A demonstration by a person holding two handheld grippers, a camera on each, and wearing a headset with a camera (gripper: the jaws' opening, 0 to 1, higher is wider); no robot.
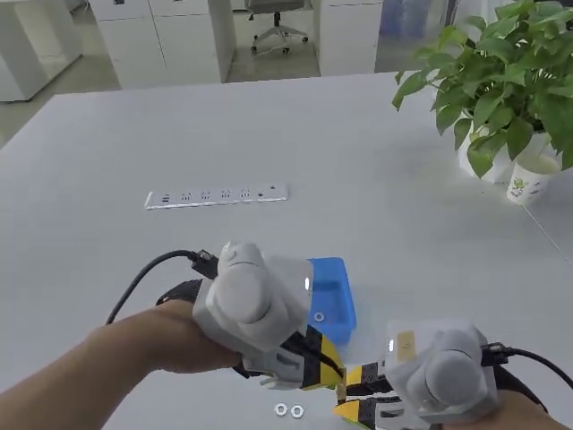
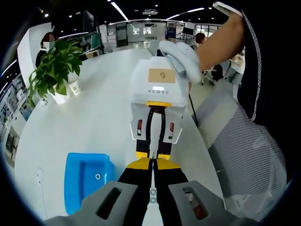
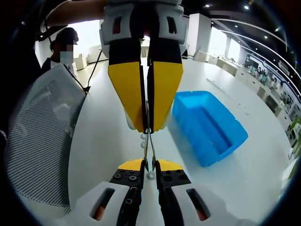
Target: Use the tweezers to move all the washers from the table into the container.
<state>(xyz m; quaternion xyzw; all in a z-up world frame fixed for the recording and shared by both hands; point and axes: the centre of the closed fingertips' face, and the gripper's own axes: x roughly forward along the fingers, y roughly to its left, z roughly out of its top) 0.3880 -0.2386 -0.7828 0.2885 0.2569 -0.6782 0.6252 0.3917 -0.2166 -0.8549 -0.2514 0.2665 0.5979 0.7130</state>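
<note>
Near the front edge of the white table [image 1: 376, 179] sits the blue plastic container [image 1: 336, 278]. The left gripper [image 2: 152, 165] and right gripper [image 3: 149, 165] are both clamped on the thin metal tweezers [image 3: 149, 149]. An uneven release could drop them onto the two small steel washers [image 1: 289, 410] beneath.

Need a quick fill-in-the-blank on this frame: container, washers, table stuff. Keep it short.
1. The container is ___ in colour.
2. Inside it lies ___ washer.
3. On the table, nearer the person than the container, lie ___ more washers.
4. The power strip beyond the container is ___ in colour.

Missing words: blue; one; two; white.
</note>
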